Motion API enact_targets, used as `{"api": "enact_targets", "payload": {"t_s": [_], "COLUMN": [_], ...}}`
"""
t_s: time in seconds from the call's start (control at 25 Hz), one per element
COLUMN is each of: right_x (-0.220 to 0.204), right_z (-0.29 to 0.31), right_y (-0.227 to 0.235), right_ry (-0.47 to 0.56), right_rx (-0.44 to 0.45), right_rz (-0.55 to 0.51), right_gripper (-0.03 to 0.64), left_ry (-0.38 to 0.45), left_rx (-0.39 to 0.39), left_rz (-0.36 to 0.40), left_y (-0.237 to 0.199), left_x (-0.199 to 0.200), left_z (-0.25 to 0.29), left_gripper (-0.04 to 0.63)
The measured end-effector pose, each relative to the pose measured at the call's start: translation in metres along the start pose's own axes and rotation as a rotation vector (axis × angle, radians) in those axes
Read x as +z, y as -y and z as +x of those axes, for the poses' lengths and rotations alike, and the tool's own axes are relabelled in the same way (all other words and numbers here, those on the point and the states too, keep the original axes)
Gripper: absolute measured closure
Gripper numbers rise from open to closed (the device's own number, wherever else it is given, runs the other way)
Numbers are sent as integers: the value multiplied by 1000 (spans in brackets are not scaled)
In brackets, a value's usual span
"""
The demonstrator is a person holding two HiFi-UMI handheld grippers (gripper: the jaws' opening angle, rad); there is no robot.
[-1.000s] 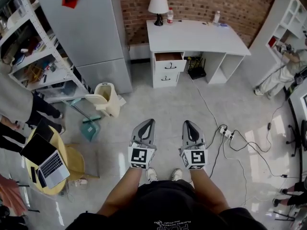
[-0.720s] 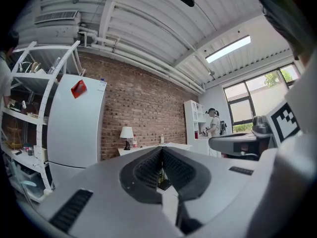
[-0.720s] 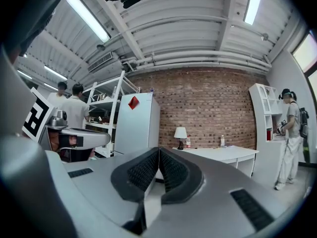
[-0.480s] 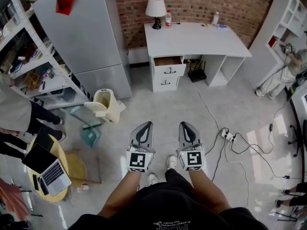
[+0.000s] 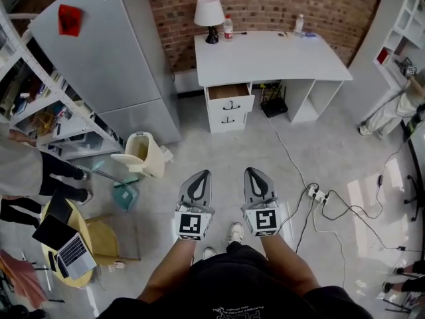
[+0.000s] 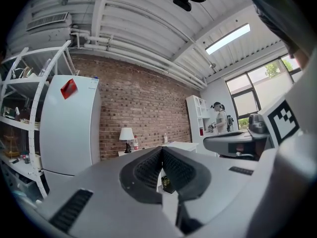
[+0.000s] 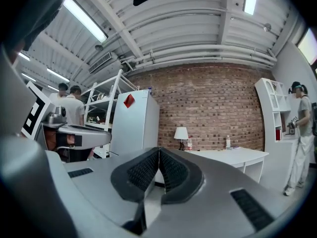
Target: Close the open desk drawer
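Note:
A white desk (image 5: 272, 55) stands against the brick wall at the far side of the room. Its top drawer (image 5: 229, 92) is pulled out and shows a brown inside; the drawer below it (image 5: 228, 118) is closed. My left gripper (image 5: 200, 174) and right gripper (image 5: 254, 171) are held side by side over the floor, well short of the desk and pointing toward it. In the left gripper view the left gripper (image 6: 162, 148) is shut with nothing in it. The right gripper (image 7: 159, 149) is likewise shut and holds nothing.
A grey fridge (image 5: 106, 58) and a metal shelf (image 5: 40, 105) stand at the left. A beige bin (image 5: 143, 153) lies on the floor ahead left. A power strip with cables (image 5: 315, 193) is at the right. A lamp (image 5: 208, 12) stands on the desk. People stand at both sides.
The desk and fridge have come nearer and lower in the head view as the person walks forward. Both grippers keep side by side and stay shut.

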State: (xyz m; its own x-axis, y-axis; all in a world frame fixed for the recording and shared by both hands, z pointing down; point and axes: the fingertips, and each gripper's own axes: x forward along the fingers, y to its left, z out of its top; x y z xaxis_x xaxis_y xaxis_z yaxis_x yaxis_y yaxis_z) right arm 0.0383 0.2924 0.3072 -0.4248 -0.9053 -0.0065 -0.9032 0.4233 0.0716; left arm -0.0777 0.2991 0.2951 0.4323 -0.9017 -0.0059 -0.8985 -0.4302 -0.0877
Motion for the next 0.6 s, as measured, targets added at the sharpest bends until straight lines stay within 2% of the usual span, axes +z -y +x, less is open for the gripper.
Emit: {"api": "enact_targets", "payload": {"t_s": [0.2, 0.6], "right_x": [0, -2], "right_z": [19, 52], "right_y": [22, 30], "right_ry": [18, 27], "right_rx": [29, 81], "right_rz": [18, 52], "right_gripper": [589, 589], "left_ry": [-37, -60], "left_rx": [27, 86], "left_rz": [-8, 46], "left_y": [3, -16], "left_x": [-8, -5], "left_z": [29, 55], "left_gripper": [589, 588]}}
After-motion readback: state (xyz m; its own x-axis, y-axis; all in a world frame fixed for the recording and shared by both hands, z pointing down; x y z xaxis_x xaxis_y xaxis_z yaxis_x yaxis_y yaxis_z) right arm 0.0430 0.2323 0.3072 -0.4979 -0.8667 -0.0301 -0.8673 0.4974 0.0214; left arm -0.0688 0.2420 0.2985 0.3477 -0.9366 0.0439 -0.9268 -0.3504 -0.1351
